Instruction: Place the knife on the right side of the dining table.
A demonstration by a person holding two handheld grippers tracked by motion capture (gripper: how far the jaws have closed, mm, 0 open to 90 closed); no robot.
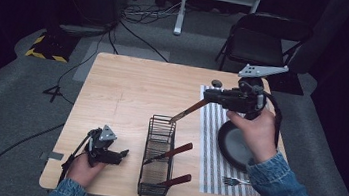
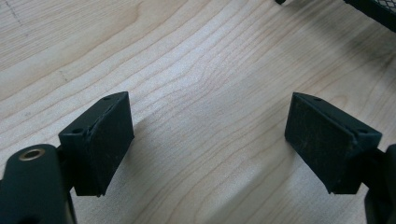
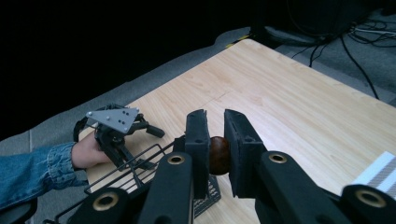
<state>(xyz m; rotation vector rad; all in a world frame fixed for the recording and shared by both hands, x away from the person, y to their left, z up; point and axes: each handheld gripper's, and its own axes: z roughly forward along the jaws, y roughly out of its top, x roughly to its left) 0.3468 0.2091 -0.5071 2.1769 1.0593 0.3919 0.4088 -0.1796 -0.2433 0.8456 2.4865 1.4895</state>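
Observation:
My right gripper (image 1: 211, 96) is raised above the table's right half, shut on the wooden handle of a utensil (image 1: 188, 111). The utensil slants down and left, its metal tip at the far rim of a black wire basket (image 1: 147, 145). In the right gripper view the rounded brown handle end (image 3: 218, 155) is pinched between the pads of my right gripper (image 3: 215, 119). Two more brown-handled utensils (image 1: 176, 151) lean in the basket. My left gripper (image 1: 123, 153) rests on the table's front left, left of the basket. My left gripper (image 2: 208, 140) is open over bare wood.
A striped placemat (image 1: 208, 132) lies right of the basket with a dark round plate (image 1: 232, 145) and a fork (image 1: 235, 181) on it. A folding chair (image 1: 260, 43) stands behind the table's far right. Cables cross the floor at the back.

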